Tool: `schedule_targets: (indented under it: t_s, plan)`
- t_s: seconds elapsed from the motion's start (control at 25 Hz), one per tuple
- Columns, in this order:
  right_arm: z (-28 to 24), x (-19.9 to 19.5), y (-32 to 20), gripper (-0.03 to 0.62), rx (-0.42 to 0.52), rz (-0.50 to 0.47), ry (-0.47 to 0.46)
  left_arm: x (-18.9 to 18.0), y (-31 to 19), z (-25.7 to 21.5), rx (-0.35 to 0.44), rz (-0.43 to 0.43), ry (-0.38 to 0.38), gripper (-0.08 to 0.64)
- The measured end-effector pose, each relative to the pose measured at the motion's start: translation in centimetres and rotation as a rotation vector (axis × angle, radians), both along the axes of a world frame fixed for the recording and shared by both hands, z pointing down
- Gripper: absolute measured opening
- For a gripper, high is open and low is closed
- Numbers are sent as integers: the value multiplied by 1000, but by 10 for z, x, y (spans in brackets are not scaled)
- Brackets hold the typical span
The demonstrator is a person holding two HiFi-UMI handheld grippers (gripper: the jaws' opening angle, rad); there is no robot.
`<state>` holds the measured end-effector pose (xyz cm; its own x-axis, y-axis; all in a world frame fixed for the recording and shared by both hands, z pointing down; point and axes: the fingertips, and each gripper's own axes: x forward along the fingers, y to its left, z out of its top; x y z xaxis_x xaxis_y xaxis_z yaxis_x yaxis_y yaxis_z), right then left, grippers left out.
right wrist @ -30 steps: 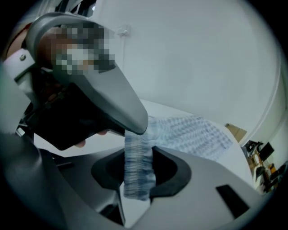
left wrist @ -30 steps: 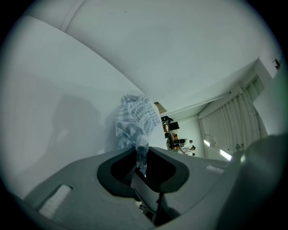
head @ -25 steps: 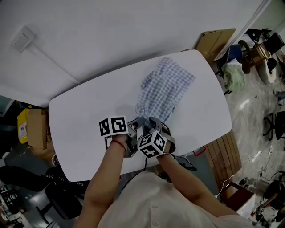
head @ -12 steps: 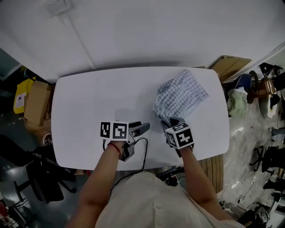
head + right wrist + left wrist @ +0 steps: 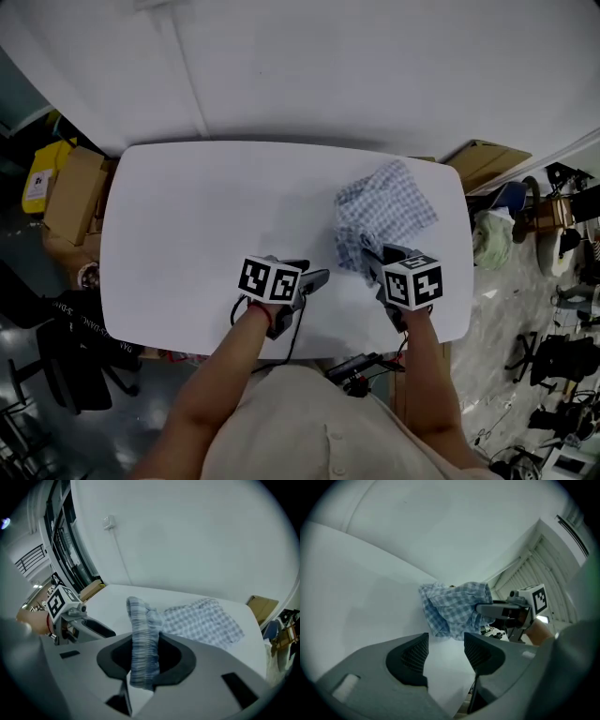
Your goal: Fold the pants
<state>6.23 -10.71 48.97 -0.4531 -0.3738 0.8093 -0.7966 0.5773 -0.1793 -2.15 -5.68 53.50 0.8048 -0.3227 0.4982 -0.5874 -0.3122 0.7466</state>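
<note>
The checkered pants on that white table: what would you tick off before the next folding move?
1. Right gripper grips the pants: ok; its fingers have just been closing and pinch a gathered band of the cloth.
2. Left gripper free to take another edge: ok; its fingers have just been opening, with nothing between them.
3. Pants lying flat: not ok; they are crumpled in a heap.
4. Bare table beside the pants to spread them on: ok.
5. Legs lined up: cannot tell.

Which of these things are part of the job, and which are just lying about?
Job: checked pants; white table; right tool, just closed on them; left tool, just opened, empty.
Lying about: cardboard box; yellow container; chair.
</note>
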Motion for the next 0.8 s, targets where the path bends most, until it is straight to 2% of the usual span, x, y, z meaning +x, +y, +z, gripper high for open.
schedule_targets:
  t_s: [0.16,0.48,0.6,0.8]
  plan:
    - [-20,14,-10,103,3,9,-13,16,-10,10,7,8,-49,229]
    - [-45,55,-41,103,30,17,15,44,-49,49,-54,-125,-165,229]
    - [-46,60,-48,103,30,11,5,50,-59,65,-75,-174,-262,227]
    - [-42,68,-56,103,23,-3,-9,55,-67,84,-73,-224,-466,213]
